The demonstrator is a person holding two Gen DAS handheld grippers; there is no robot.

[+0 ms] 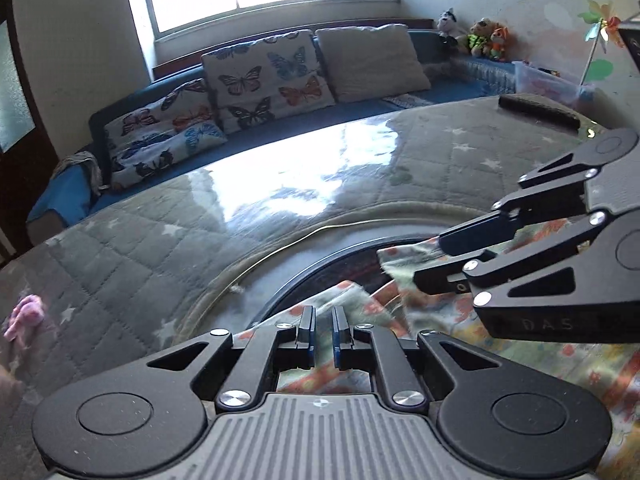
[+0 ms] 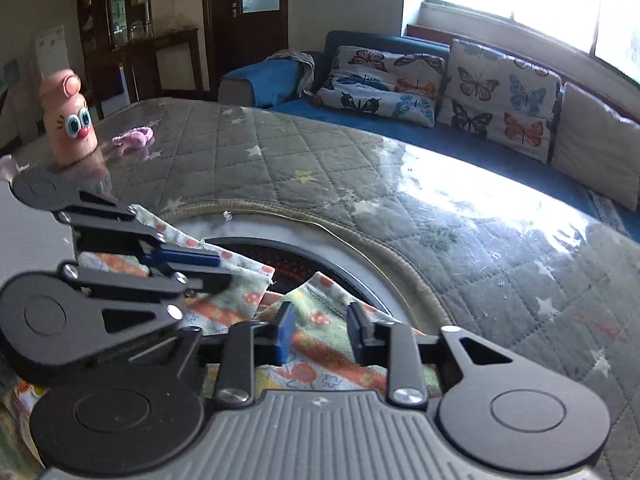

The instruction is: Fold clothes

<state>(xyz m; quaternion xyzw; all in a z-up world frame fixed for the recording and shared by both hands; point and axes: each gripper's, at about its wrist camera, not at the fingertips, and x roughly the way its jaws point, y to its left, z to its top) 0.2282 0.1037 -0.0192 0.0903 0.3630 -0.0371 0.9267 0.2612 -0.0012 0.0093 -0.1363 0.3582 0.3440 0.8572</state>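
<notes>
i see my left gripper (image 1: 322,330) pinching a fold of the patterned garment (image 1: 520,364) — my right gripper (image 2: 320,330) is spread, cloth lying between its fingers.

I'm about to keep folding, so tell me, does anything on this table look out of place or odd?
Mostly no. The patterned garment lies rumpled over the dark round inset in the table, not flat. The quilted cover stops around that inset, with a loose thread at its edge. A small pink cloth sits crumpled near the cartoon-faced figurine.
</notes>
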